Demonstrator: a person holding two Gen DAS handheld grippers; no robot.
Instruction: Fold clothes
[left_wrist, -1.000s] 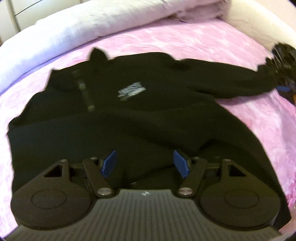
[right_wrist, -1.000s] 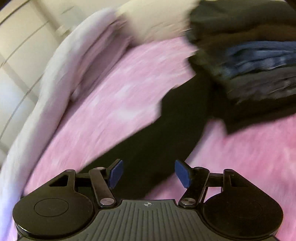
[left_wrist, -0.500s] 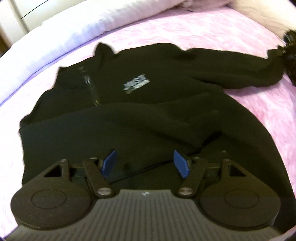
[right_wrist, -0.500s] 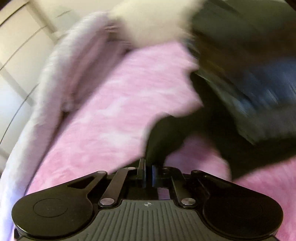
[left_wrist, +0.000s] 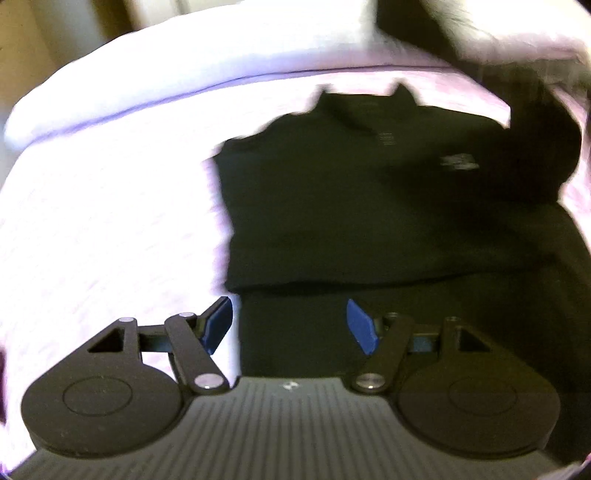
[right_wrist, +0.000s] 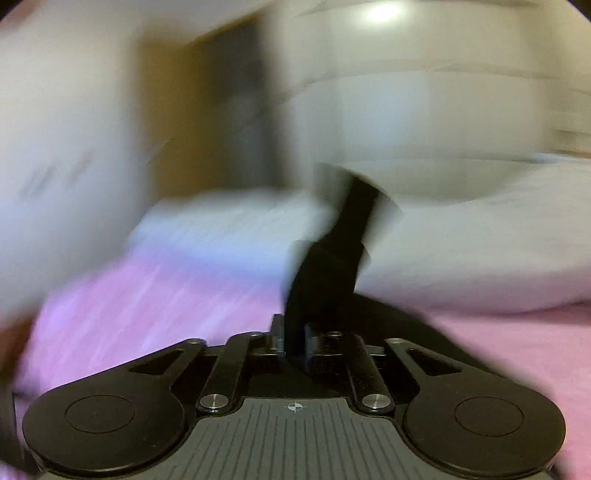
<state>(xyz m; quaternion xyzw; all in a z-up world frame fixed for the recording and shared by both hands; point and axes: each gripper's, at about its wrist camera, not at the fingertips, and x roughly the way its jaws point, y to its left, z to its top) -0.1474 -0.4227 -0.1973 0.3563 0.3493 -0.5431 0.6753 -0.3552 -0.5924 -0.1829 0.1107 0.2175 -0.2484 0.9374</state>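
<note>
Since half a second ago my right tongs (right_wrist: 294, 347) lifted the pinched sleeve (right_wrist: 332, 258); left tongs (left_wrist: 290, 325) gape wide over the black pullover (left_wrist: 369, 206), rolled duvet (left_wrist: 184, 74) beyond.

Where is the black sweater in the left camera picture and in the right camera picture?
Left wrist view: the black sweater lies spread across the middle and right, beyond the open left gripper.
Right wrist view: only a strip of it shows, rising from the shut right gripper at centre.
Shared landmark: the pink bedspread.
</note>
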